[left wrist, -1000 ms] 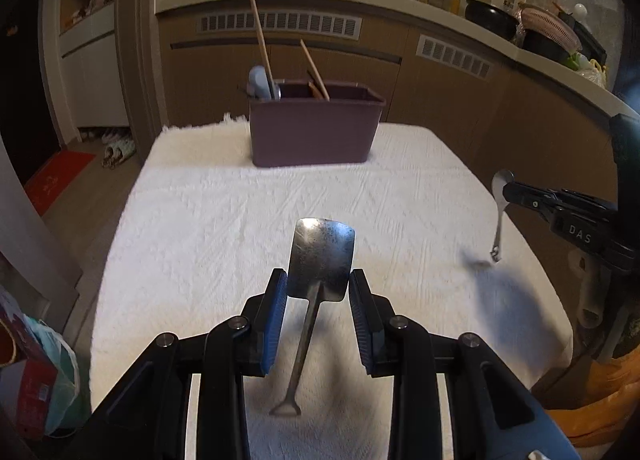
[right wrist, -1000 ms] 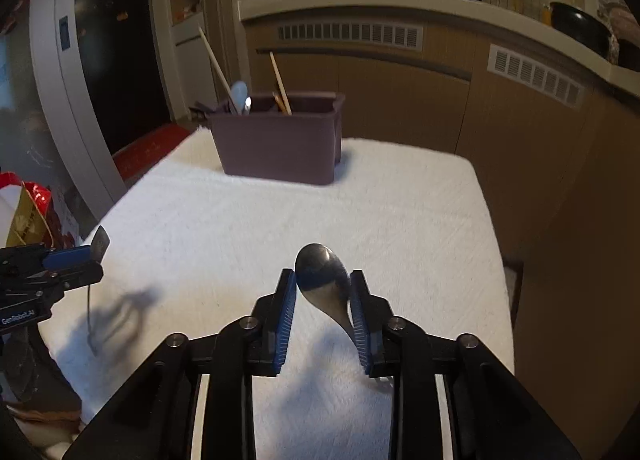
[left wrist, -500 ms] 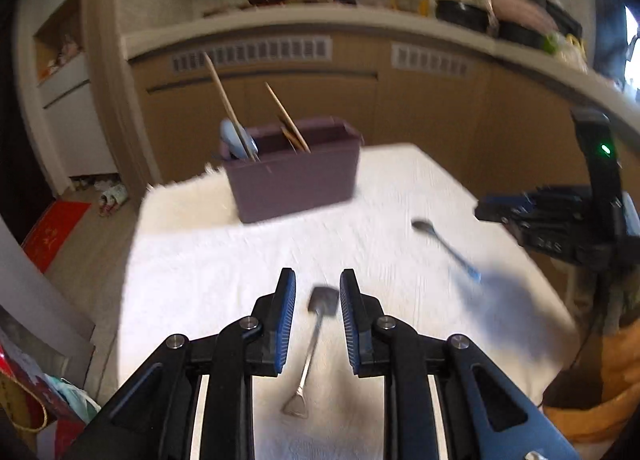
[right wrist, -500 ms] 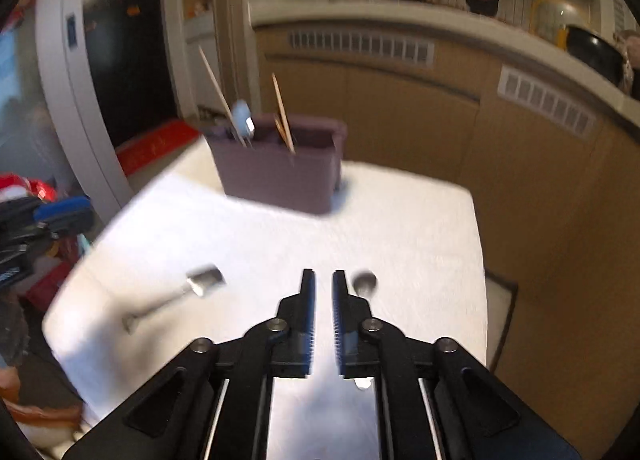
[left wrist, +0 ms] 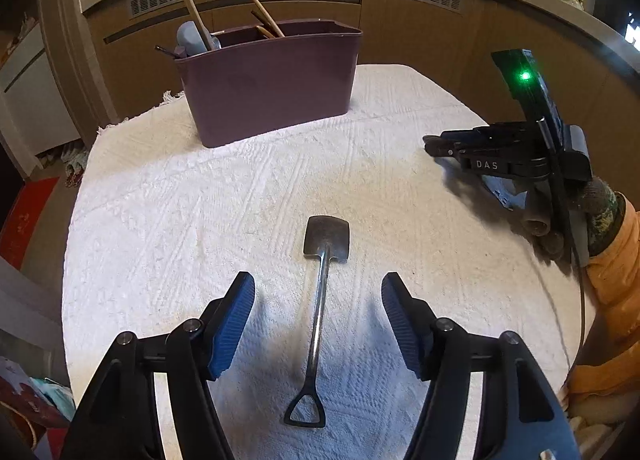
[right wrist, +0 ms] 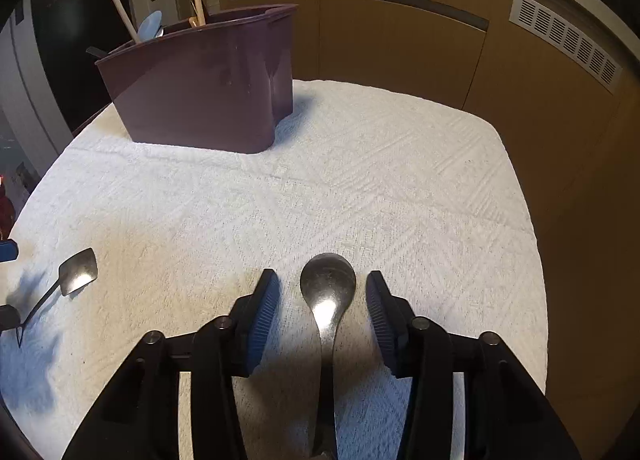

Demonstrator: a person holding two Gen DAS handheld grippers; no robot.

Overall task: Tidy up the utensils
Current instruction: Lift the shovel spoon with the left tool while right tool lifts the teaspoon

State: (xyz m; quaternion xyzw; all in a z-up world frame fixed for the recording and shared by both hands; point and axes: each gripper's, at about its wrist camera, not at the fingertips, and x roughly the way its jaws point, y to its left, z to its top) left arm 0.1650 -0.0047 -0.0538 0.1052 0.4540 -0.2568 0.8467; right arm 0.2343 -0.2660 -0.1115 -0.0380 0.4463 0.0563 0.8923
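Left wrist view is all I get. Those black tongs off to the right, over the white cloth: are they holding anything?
Observer: No. The right tongs are open, and a round-bowled steel spoon lies flat between them.
Operator: Which way does it point?
Observer: Its bowl faces the dark purple plastic utensil bin, and its handle runs back under the tongs.
Operator: Is it touching them?
Observer: No. Bare white cloth shows between the bowl and the blue pads on each side.
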